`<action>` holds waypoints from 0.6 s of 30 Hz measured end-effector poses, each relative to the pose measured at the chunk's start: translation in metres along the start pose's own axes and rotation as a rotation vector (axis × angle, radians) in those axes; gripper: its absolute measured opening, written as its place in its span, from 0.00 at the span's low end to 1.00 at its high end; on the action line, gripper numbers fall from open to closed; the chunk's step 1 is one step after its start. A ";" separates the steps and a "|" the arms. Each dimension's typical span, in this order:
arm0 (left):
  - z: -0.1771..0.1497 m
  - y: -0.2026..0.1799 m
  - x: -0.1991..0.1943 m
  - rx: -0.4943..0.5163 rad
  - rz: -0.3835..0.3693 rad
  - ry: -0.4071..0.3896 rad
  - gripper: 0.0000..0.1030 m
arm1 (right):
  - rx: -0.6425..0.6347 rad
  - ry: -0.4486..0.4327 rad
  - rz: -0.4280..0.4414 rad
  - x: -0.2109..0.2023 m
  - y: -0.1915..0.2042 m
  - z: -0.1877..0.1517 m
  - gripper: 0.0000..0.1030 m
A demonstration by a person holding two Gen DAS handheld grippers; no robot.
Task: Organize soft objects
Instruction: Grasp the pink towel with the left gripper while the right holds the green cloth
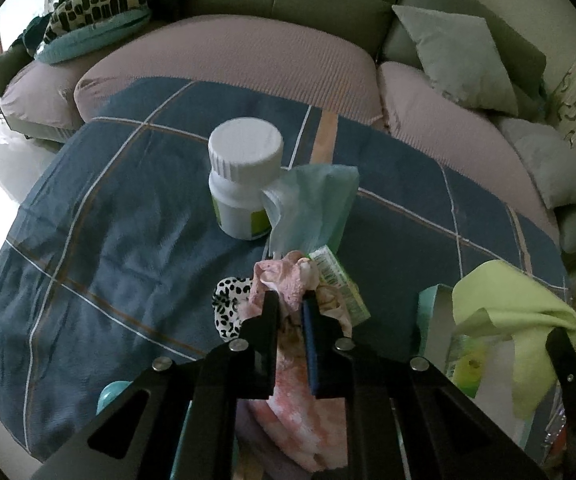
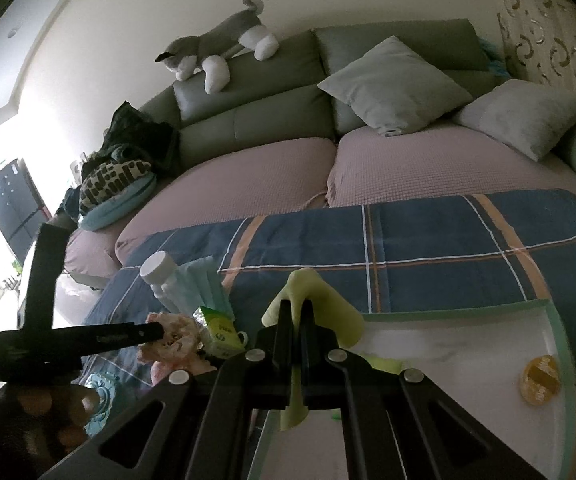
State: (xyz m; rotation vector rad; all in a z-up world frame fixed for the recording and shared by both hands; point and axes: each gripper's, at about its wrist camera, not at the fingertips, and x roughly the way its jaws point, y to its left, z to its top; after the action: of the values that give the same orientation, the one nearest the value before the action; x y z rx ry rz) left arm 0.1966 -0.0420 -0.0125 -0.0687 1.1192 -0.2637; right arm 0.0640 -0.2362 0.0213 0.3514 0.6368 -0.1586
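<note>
Work surface: a blue plaid cloth (image 1: 128, 216) spread over a table in front of a grey-green sofa (image 2: 256, 92). Open cloth lies from 8 to 11 o'clock of the left gripper (image 1: 291, 300); the cloth's far edge meets the pink seat cushions (image 1: 224, 60) at 12 o'clock. Clutter is packed close ahead of the left gripper: a white pill bottle (image 1: 244, 176) at 12 o'clock, a teal face mask (image 1: 315, 204) leaning against it, a small green box (image 1: 337, 280) just right of the fingertips, and a black-and-white spotted fabric piece (image 1: 228, 308) just left of them.

Task item 1: pink mottled cloth (image 1: 288, 280), crumpled and bunched, clamped between the left jaws; its tail hangs below the fingers, nearer the camera.

Task item 2: lime-green cloth (image 2: 315, 300), thin, folded into a peak above the fingertips. The right gripper (image 2: 296, 304) has its jaws together on it, above the near-left corner of a white tray with a green rim (image 2: 447, 305).

View differences: the right wrist view alone shows a plush husky (image 2: 224, 52) on the sofa back, a round yellow item (image 2: 540, 378) in the tray, and a person's hand (image 2: 48, 412) under the left gripper's body. The left wrist view alone shows the spotted fabric.
</note>
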 end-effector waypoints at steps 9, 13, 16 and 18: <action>0.005 0.000 -0.018 -0.015 -0.037 -0.052 0.11 | 0.009 -0.016 -0.001 -0.005 -0.004 0.003 0.03; 0.004 -0.004 -0.032 -0.009 -0.050 -0.091 0.11 | 0.011 -0.022 -0.001 -0.007 -0.006 0.005 0.03; 0.005 -0.006 -0.043 -0.003 -0.063 -0.119 0.11 | 0.016 -0.031 0.000 -0.010 -0.008 0.006 0.03; 0.004 -0.010 -0.053 0.005 -0.075 -0.145 0.11 | 0.020 -0.041 -0.001 -0.014 -0.010 0.007 0.03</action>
State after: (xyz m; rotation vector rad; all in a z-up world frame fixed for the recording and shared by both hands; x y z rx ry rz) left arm 0.1766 -0.0391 0.0376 -0.1240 0.9727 -0.3238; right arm 0.0544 -0.2478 0.0325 0.3661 0.5948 -0.1725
